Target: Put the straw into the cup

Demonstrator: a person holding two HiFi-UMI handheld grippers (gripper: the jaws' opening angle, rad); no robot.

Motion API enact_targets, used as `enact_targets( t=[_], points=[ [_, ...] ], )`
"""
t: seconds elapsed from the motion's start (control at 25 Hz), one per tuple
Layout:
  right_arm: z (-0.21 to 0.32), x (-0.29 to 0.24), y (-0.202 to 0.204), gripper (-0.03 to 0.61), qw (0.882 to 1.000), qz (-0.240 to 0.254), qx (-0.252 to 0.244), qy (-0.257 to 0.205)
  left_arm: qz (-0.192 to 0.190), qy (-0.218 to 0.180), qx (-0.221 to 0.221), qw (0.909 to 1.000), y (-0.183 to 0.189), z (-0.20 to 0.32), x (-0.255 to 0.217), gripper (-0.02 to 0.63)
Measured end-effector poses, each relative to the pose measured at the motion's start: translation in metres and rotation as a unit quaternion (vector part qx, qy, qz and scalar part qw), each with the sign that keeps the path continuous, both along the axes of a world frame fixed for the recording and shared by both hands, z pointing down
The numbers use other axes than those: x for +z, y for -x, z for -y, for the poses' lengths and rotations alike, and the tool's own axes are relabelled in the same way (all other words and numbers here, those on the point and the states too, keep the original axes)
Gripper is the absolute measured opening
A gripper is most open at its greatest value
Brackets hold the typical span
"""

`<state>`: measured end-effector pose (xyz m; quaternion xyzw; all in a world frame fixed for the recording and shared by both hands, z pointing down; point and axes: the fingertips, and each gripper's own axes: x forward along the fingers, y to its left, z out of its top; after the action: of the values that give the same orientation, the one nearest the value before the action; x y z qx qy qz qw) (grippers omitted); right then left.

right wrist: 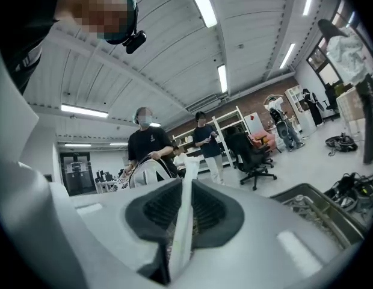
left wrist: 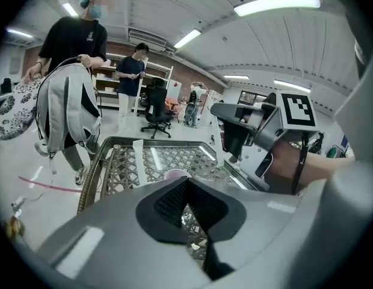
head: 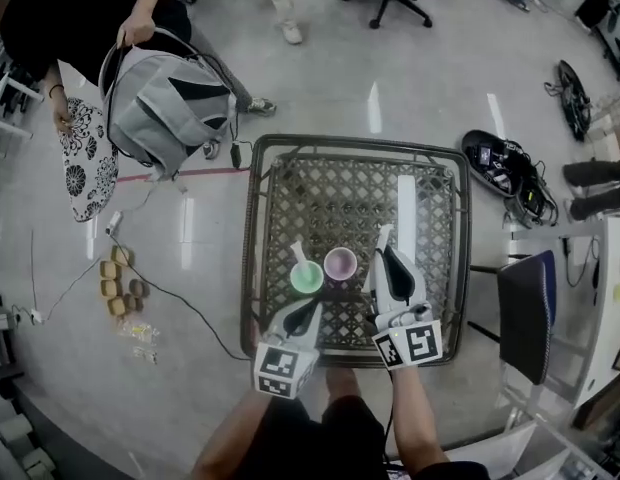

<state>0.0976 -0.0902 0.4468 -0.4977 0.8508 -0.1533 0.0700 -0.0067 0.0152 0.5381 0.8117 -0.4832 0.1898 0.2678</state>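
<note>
The white straw (right wrist: 185,221) is clamped between the pads of the right gripper (head: 384,256), above the lattice surface (head: 290,183) and just right of the pink cup (head: 340,264), not in any cup. Its long axis runs along the jaws and out past the fingertips, pointing away from the person. The right gripper lies about level, the forearm (head: 415,418) stretched behind it. The green cup (head: 307,278), touching or nearly touching the pink one on its left, holds another straw (head: 298,254). The left gripper (head: 306,313) tilts down toward the green cup, jaws narrowly apart and empty.
</note>
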Motion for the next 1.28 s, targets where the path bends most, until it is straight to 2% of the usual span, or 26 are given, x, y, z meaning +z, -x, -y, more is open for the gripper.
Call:
enact_targets(
  t=[0.2, 0.6, 1.0, 1.28],
  points=[
    [0.012, 0.009, 0.023, 0.054, 1.000, 0.000, -0.022, -0.006, -0.003, 0.001, -0.015, 0.9999, 0.011, 0.003, 0.009, 0.006],
    [0.026, 0.056, 0.048, 0.054, 0.999, -0.005, -0.044, 0.012, 0.005, 0.006, -0.048, 0.9988, 0.035, 0.006, 0.030, 0.006],
    [0.029, 0.095, 0.060, 0.054, 0.998, -0.011, -0.056, 0.017, 0.008, 0.014, -0.068, 0.9976, 0.043, -0.002, 0.056, 0.006],
    [0.026, 0.105, 0.062, 0.058, 0.997, -0.022, -0.064, 0.020, -0.003, 0.022, -0.071, 0.9972, 0.042, -0.005, 0.062, 0.006]
  ],
)
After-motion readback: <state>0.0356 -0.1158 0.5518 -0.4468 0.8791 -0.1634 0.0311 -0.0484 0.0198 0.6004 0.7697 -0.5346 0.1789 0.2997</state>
